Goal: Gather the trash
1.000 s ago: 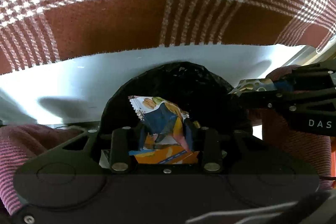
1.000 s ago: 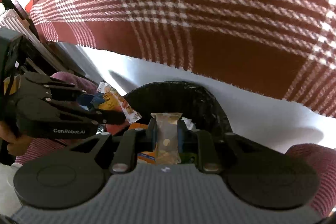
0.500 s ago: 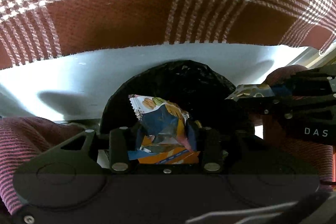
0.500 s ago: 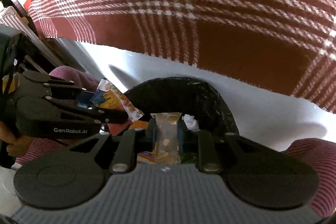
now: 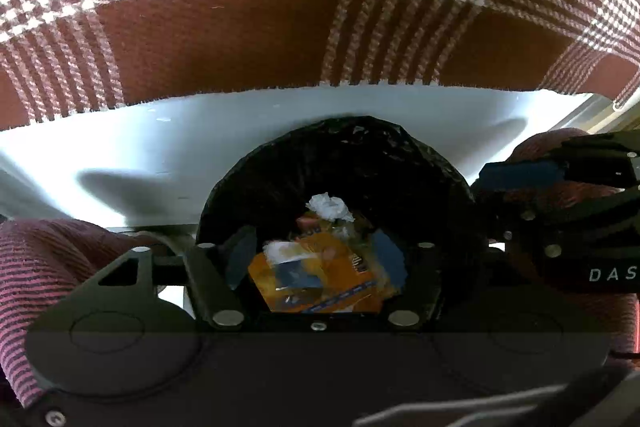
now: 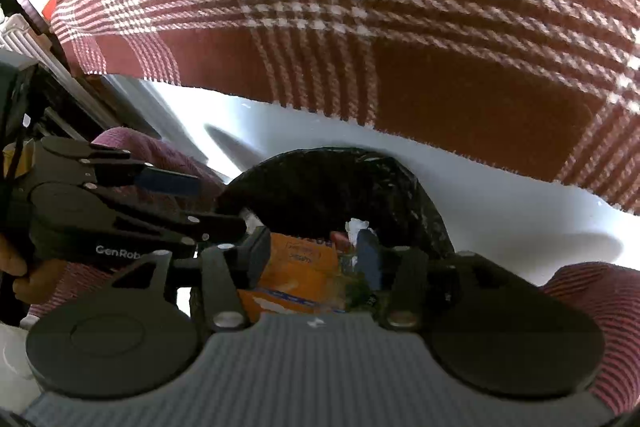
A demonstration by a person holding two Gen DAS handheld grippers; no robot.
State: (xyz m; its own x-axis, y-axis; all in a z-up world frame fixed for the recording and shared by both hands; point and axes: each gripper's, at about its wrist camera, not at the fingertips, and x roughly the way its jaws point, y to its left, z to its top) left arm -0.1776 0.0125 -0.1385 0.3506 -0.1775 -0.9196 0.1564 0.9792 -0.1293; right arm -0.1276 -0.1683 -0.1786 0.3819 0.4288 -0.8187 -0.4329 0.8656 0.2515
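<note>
A bin with a black liner (image 5: 340, 163) stands straight below both grippers. Inside lie an orange wrapper (image 5: 320, 279) and a white crumpled paper (image 5: 328, 207); the right wrist view shows the same bin (image 6: 340, 187), orange wrapper (image 6: 296, 267) and paper (image 6: 358, 227). My left gripper (image 5: 316, 259) hangs over the bin mouth, its jaws opening, with nothing pressed between the pads. My right gripper (image 6: 314, 259) hovers there too, jaws opening and holding nothing. Each gripper shows in the other's view: the right gripper (image 5: 486, 199) at the right edge, the left gripper (image 6: 220, 205) at the left.
A red and white plaid blanket (image 5: 280, 7) hangs over a white surface (image 5: 120, 147) just behind the bin. The person's knees in maroon striped trousers (image 5: 48, 259) flank the bin. A hand (image 6: 16, 267) holds the left gripper. A white radiator (image 6: 16, 35) stands far left.
Both grippers have opened. The colourful wrapper has dropped out of the left jaws and the clear snack packet out of the right jaws, into the bin. Neither hand has shifted.
</note>
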